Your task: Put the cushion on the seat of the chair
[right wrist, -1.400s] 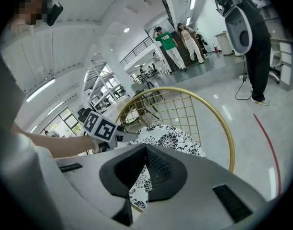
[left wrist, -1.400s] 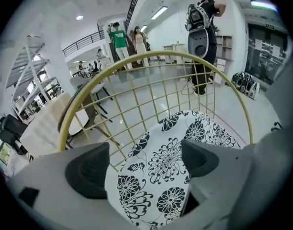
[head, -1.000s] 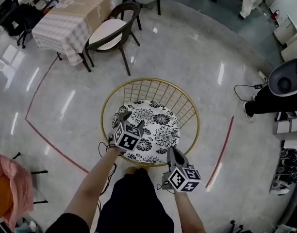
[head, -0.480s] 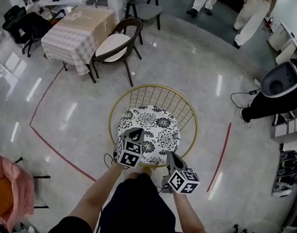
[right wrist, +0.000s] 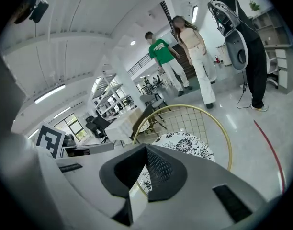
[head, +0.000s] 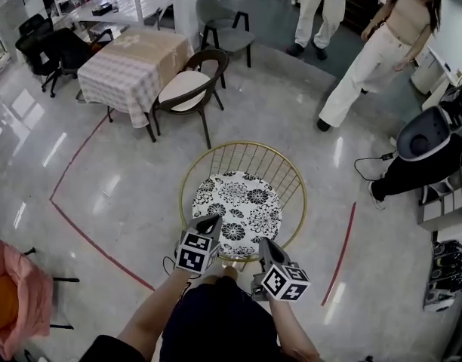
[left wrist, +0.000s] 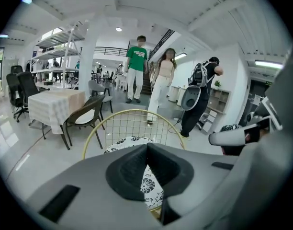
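Floral cushion (head: 238, 208) lies flat on gold wire chair (head: 243, 144) seat; left gripper (head: 212, 220) and right gripper (head: 264, 242) both clenched, empty, above chair's near rim.

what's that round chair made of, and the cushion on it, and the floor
Chair: looks like thin metal wire with a shiny gold finish. The back is an open grid of slim rods inside a hoop.
Cushion: probably fabric, matte, printed with black flowers on white. The filling can't be seen.
Floor: hard polished stone or tile, pale grey, with bright glare streaks on it.
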Motion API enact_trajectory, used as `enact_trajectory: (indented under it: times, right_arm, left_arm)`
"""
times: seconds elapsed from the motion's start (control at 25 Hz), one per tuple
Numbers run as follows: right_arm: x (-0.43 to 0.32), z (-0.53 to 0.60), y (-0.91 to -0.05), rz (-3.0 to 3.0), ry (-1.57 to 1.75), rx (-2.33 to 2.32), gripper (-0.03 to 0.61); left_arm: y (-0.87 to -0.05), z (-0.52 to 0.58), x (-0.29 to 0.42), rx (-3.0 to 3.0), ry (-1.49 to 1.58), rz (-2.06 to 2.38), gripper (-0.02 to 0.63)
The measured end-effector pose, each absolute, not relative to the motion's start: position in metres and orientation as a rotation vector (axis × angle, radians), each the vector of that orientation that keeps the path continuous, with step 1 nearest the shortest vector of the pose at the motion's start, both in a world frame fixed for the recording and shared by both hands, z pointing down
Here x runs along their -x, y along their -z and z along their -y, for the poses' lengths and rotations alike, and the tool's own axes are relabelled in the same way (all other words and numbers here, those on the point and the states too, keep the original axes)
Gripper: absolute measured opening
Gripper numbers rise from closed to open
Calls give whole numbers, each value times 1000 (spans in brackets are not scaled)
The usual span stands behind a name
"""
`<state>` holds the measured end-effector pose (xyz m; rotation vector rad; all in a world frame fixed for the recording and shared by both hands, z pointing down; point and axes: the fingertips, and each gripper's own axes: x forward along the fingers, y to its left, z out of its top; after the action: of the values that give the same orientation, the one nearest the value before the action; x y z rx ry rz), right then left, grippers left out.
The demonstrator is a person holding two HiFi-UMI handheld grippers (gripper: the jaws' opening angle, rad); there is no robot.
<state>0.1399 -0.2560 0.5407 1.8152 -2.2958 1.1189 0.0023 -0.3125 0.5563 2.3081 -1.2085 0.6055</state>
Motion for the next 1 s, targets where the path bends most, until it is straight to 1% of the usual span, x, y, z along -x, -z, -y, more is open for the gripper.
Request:
enact_trajectory:
  times: [0.32, 0.56, 0.76, 1.0]
  right_arm:
    - [-107, 249, -510, 2410, -1071, -1805, 15]
    - [-101, 255, -455, 2568, -964, -1854, 14]
    - [-94, 262, -423, 2654, -856, -1845, 12]
    - [-85, 260, -425, 2673, -837, -1805, 11]
  left_arm:
    - [-513, 275, 1, -2364, -441, 1175, 27]
    - [-462, 251, -15, -2450, -282, 1130, 27]
    - [-458, 251, -14, -2436, -268, 1128, 26]
    - [-459, 246, -13, -2452, -287, 1138, 27]
